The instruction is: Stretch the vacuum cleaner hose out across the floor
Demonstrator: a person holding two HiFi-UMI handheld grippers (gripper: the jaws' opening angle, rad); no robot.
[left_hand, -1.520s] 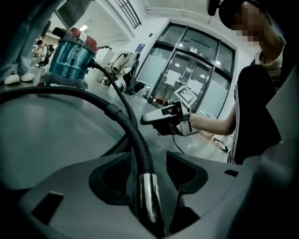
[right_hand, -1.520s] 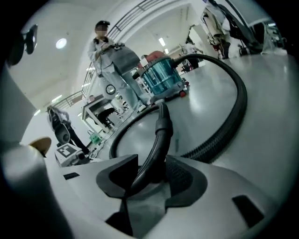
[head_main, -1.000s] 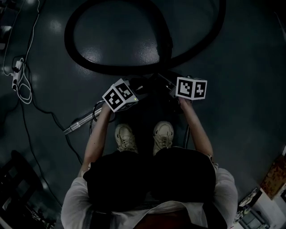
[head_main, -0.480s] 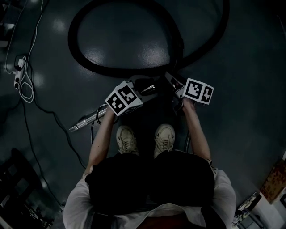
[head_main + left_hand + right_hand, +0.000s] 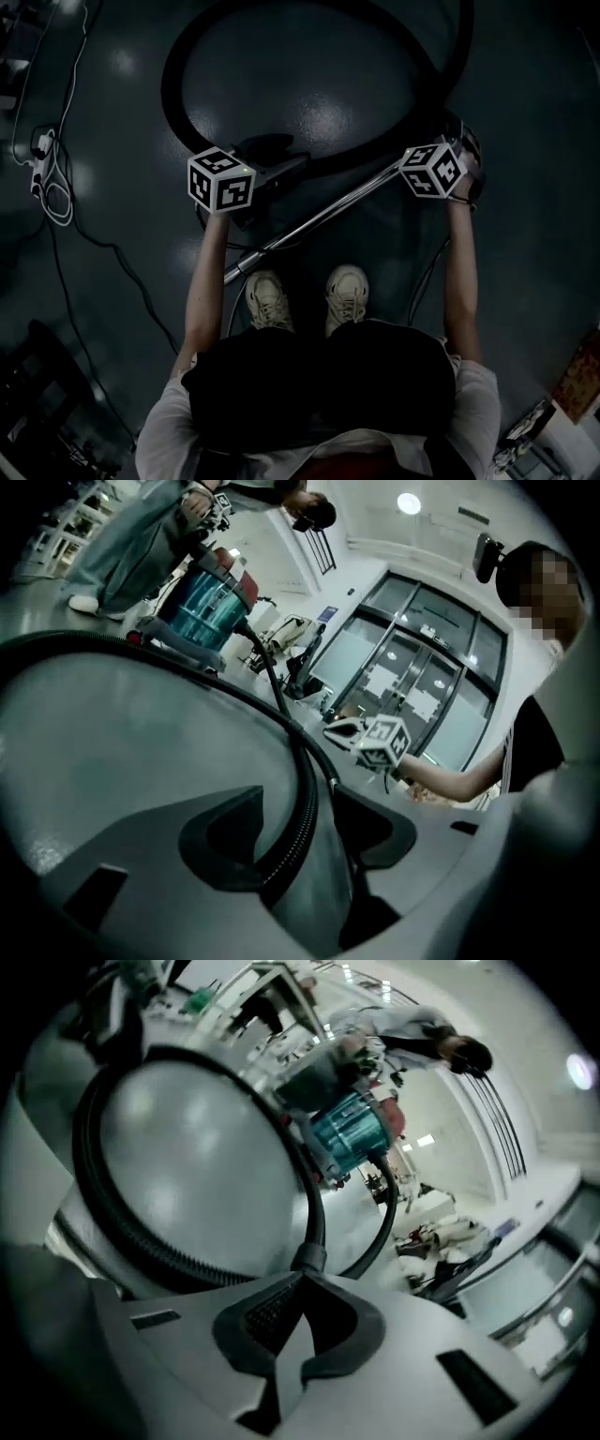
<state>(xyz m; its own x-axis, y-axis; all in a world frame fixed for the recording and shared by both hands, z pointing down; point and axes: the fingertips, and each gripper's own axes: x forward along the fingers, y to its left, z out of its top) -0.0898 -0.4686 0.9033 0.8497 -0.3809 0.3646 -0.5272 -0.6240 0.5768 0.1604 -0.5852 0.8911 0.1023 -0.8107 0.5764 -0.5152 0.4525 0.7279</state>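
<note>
I am standing on the dark floor [image 5: 525, 234]. The black hose [image 5: 172, 89] is lying in a wide loop on the far side of my 2 shoes [image 5: 269, 300].

I am holding my left gripper [image 5: 298, 803] low at the loop's near edge. Its 2 jaws are standing apart and the ribbed hose is running between them. It is lying close against the left pad with a gap showing at the right pad, so nothing is squeezing it.

My right gripper [image 5: 302, 1283] is reaching out to the right, at the far end of the metal wand [image 5: 319, 218]. The wand is slanting from there back toward my left shoe. This gripper's jaws are closing fully together, tips meeting, and the hose's cuff [image 5: 309, 1258] is sitting just at those tips. I cannot tell whether anything is pinched between them. Past the cuff the hose is curving away on both sides.

The blue vacuum cleaner canister [image 5: 349, 1138] is standing far off, well apart from my grippers. A white cable [image 5: 56, 187] is trailing along the floor at the far left.
</note>
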